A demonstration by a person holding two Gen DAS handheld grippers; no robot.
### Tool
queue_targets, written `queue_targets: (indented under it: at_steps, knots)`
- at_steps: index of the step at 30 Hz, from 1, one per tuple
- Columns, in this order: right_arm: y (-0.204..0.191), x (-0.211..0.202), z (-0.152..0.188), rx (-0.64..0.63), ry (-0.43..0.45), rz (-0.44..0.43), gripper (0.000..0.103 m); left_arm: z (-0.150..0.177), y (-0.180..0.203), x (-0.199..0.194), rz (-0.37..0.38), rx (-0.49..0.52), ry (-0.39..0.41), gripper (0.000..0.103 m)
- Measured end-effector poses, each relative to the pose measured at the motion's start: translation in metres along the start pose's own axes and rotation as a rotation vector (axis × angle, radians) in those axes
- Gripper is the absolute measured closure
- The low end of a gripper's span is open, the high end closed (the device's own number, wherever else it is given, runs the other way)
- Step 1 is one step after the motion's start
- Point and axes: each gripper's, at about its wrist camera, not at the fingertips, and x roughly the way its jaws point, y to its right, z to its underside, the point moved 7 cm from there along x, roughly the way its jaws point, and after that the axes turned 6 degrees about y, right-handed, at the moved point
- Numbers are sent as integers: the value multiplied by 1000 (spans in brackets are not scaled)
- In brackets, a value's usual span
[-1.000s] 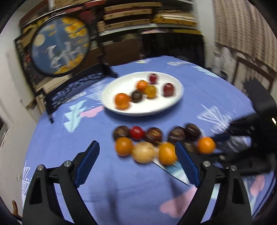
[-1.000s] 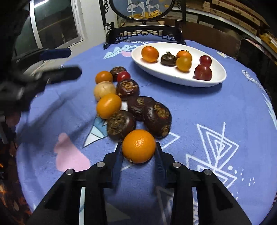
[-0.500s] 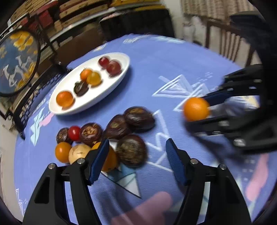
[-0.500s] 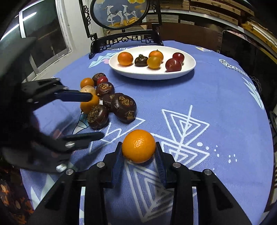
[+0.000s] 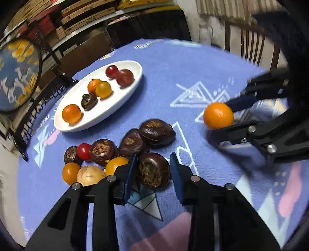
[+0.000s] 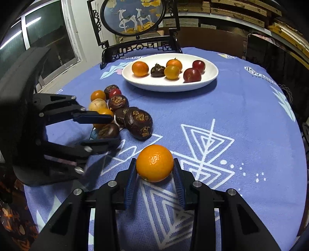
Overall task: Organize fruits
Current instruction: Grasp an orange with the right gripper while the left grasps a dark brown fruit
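Note:
Loose fruit lies in a cluster on the blue tablecloth: dark brown fruits point(image 5: 156, 133), a small red one point(image 5: 84, 151), orange ones point(image 5: 70, 172) and a pale one point(image 5: 89, 175). My left gripper point(image 5: 152, 156) is shut on the nearest dark brown fruit point(image 5: 154, 173), its blue pads against both sides; from the right wrist it appears as the left gripper point(image 6: 113, 129). My right gripper point(image 6: 154, 161) is shut on an orange point(image 6: 154, 164), held apart from the cluster to its right, where the left wrist view shows the same orange point(image 5: 218, 115). The white oval plate point(image 5: 119, 96) beyond holds several fruits.
A round framed picture point(image 6: 133, 17) on a black carved stand sits at the table's far edge behind the plate point(image 6: 173, 86). A wooden chair point(image 5: 251, 46) stands past the table's right side. Shelves and a window point(image 6: 38, 38) surround the table.
My left gripper swung over the cluster, came down and closed from wide open onto a dark brown fruit. My right gripper carried the orange away from the cluster and stayed shut on it.

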Motion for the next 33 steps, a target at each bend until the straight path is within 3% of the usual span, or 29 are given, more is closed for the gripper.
queue_targets:
  at_steps: [2,4,11,17,19,21,27,29,31,33]
  knots:
    - [1,-2,-3,5,11,4,66,-4,-10,-10,7,-41,27,72]
    - [0,-2,-5,7,13,2,66,-9,-24,-25,9,-97,63,90]
    - [-12,8,-4,-18,-20,-15,66,-13,-59,-42,30,-234,98,90]
    - [-11,6,-2,-20,-21,-8,66,8,-26,-47,90,-143,69,58]
    - [-12,5,0,-21,-21,-15,66,17,-20,-49,85,-128,62,40]
    - [-12,4,2,-29,-24,-19,66,25,-19,-46,58,-122,49,36]
    - [-14,6,5,-20,-23,-28,66,40,-18,-21,49,-143,-33,36]
    - [-15,6,6,-22,-25,-30,66,41,-14,-15,62,-143,-43,44]
    - [-15,5,7,-26,-26,-27,66,41,-16,-8,38,-149,-54,62]
    - [-13,3,6,-27,-21,-24,66,39,-20,-8,47,-183,-53,62]
